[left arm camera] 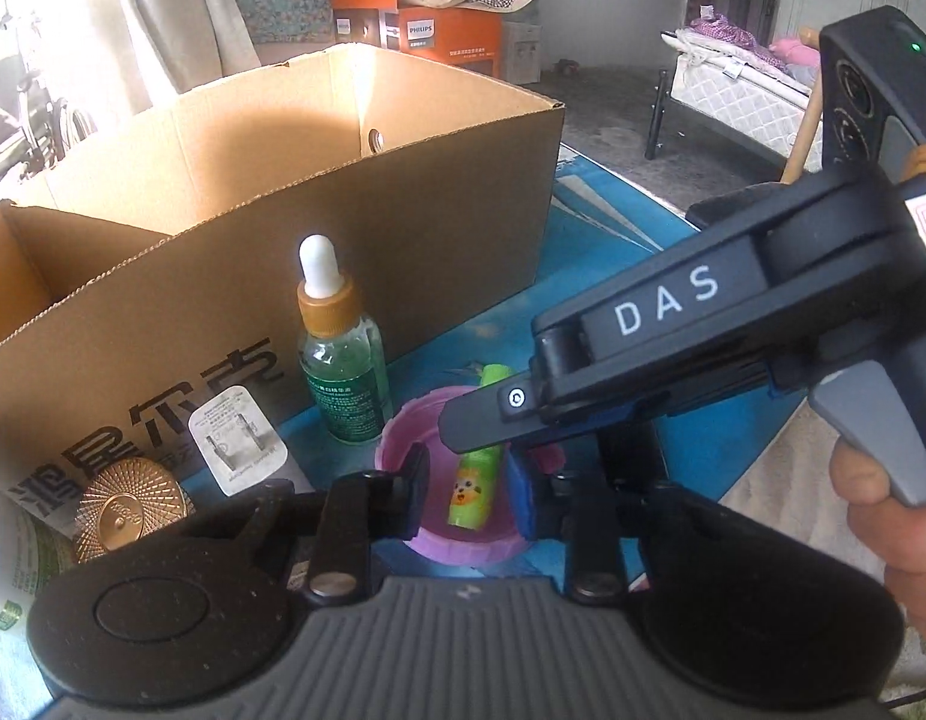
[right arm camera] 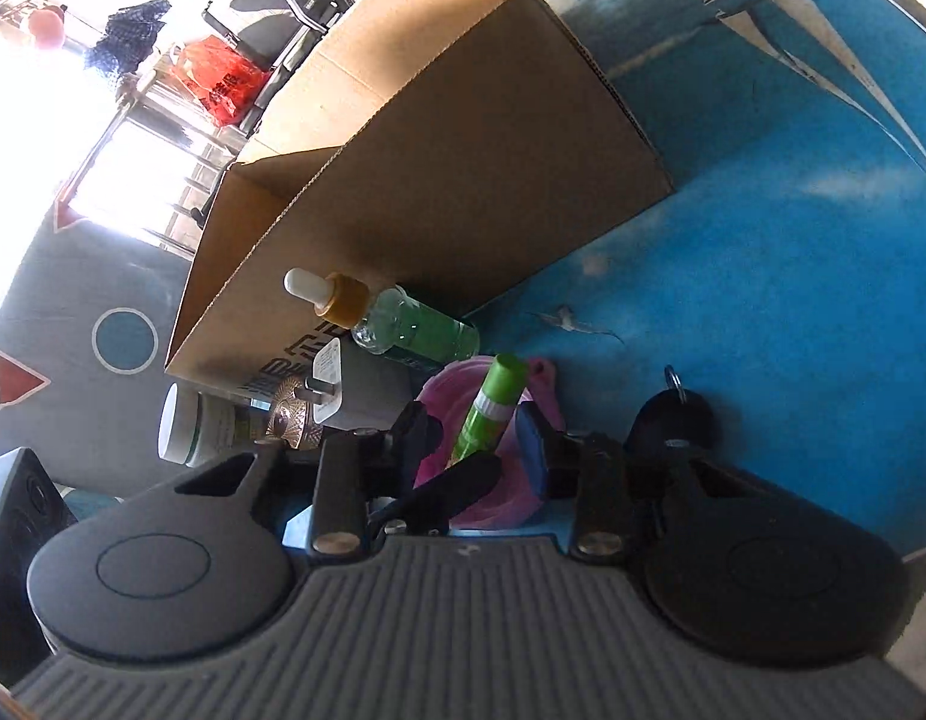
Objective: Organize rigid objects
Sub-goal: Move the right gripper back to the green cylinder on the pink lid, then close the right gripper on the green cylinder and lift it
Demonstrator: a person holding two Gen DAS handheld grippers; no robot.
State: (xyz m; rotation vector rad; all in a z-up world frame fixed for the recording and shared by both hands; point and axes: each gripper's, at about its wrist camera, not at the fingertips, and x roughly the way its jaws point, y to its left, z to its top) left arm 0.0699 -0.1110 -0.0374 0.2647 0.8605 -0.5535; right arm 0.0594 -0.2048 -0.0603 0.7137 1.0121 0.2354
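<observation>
Both the left gripper [left arm camera: 466,483] and the right gripper [right arm camera: 478,441] have narrow jaws straddling the green glue stick [left arm camera: 476,483] lying in the pink bowl [left arm camera: 402,420] on the tabletop [right arm camera: 763,240], apparently not yet clamping it, likely to lift it into the cardboard box [left arm camera: 222,192] just behind.

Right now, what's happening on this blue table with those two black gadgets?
A person is tidying small items beside an open cardboard box. Both hand-held grippers converge on a pink bowl holding a green glue stick: the left hand-held gripper straddles the stick, the right hand-held gripper reaches in too. A green dropper bottle stands nearby.
</observation>
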